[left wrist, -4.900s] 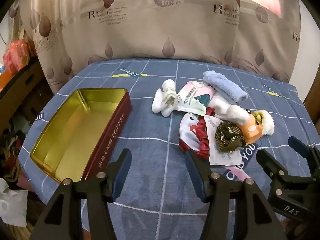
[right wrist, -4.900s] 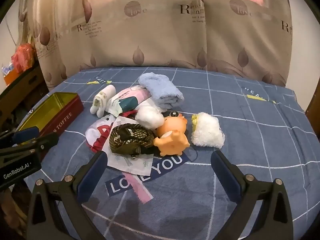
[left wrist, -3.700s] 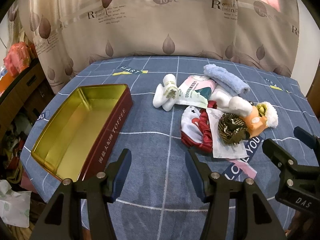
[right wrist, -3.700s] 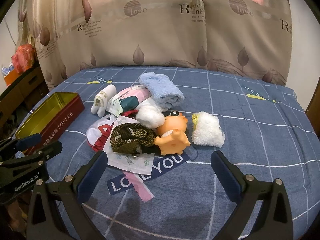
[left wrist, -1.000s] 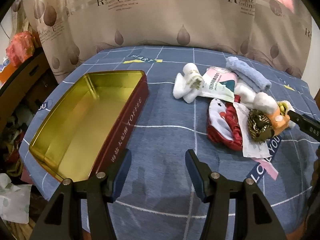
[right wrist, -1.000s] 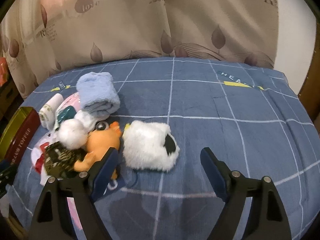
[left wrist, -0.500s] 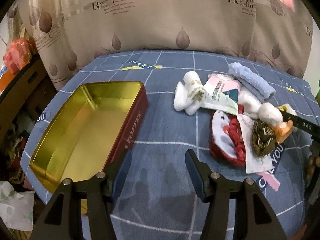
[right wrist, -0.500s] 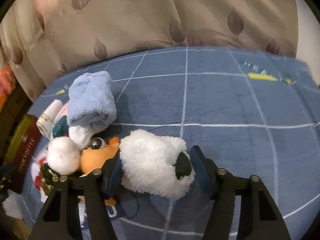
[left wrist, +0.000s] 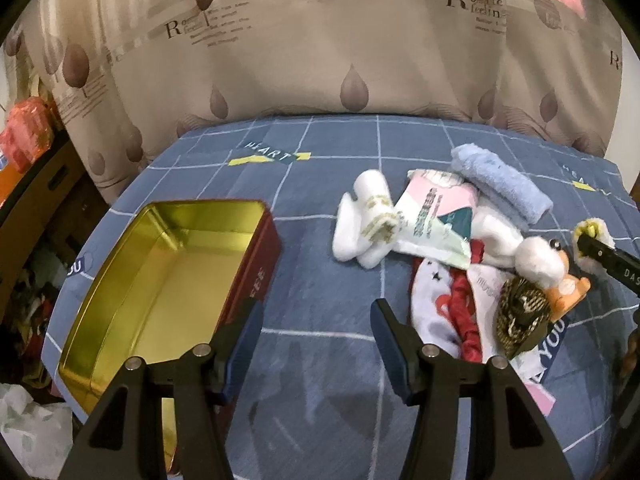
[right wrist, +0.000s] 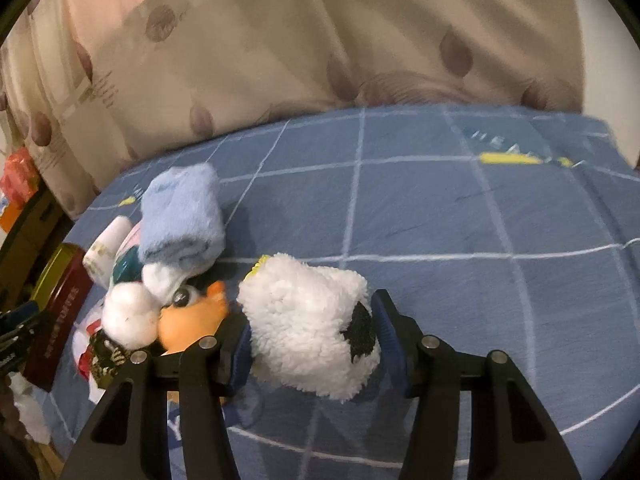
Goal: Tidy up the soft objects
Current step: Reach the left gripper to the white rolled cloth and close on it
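My right gripper (right wrist: 312, 332) straddles a white fluffy plush (right wrist: 304, 312) with a black patch. Its jaws are closing and both pads touch the plush's sides. To the plush's left lies a pile: an orange toy (right wrist: 192, 320), a white pompom (right wrist: 128, 316) and a rolled blue towel (right wrist: 180, 216). My left gripper (left wrist: 316, 328) hangs open and empty over bare blue bedspread. It is between the open gold-lined red tin (left wrist: 200, 205) and the pile. The pile there shows white rolled socks (left wrist: 368, 216), a pink packet (left wrist: 432, 212), a red-and-white cloth (left wrist: 444, 312) and the blue towel (left wrist: 500, 184).
A beige printed curtain (left wrist: 320, 60) hangs behind the bed. Off the left edge are a wooden shelf with orange packs (left wrist: 24, 136) and a white plastic bag (left wrist: 28, 432). Bare bedspread (right wrist: 480, 240) stretches right of the plush.
My right gripper came forward and down over the white plush, and its jaws narrowed from wide apart until they touch it. The left gripper drifted a little and stayed open.
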Demonstrator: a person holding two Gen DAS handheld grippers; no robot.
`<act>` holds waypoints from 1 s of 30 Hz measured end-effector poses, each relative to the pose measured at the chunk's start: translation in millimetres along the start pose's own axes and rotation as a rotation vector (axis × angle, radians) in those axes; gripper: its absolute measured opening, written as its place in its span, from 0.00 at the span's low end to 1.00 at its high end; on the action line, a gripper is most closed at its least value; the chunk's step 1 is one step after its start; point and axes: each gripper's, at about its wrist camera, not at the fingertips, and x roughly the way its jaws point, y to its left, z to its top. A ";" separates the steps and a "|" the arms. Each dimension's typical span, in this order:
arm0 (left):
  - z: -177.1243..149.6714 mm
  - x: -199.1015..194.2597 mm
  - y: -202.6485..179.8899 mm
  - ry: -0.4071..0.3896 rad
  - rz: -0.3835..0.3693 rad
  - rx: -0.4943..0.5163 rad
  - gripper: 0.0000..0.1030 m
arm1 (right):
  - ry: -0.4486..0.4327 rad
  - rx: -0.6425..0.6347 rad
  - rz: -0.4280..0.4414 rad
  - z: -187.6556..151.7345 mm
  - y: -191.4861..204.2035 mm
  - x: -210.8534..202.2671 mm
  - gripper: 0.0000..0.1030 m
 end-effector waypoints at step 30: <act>83.7 105.1 -14.0 0.204 -0.192 -0.096 0.56 | 0.047 -0.062 -0.270 -1.9 -16.4 13.5 0.49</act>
